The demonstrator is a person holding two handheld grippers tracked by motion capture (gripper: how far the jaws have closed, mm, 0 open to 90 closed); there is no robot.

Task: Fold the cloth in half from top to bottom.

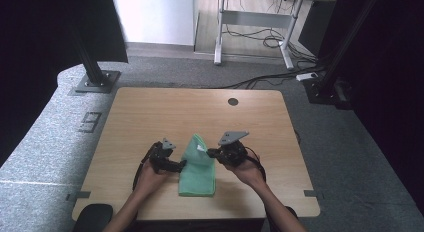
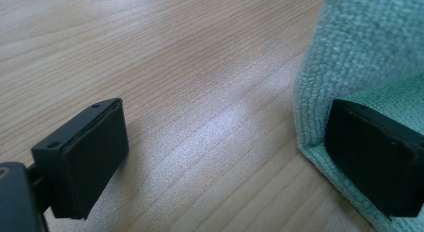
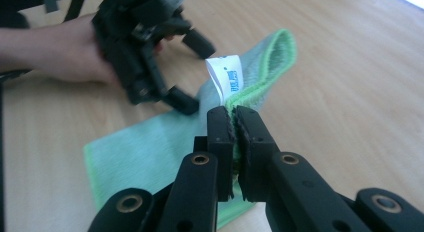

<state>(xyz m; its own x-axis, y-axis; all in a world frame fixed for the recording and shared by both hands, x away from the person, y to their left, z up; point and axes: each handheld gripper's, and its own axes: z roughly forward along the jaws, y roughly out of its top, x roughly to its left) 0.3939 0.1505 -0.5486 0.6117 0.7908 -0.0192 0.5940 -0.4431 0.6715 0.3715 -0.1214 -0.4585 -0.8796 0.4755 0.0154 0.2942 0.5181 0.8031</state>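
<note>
Right gripper view: right gripper [image 3: 234,123] pinches green cloth [image 3: 150,152] edge by white tag [image 3: 226,77], fold half done. Left gripper [image 2: 225,157] spread, one jaw resting on cloth; layer not yet flat.

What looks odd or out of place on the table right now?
Little stands out. The green cloth isn't flat: the right gripper pinches its edge by the white tag, lifting a fold. The left gripper stands open at its other edge.

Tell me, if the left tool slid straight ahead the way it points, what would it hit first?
Probably the green cloth. The left tool stands open, one jaw already over the cloth's edge, the other over bare table. Depth is hard to judge, so that is a guess.
</note>
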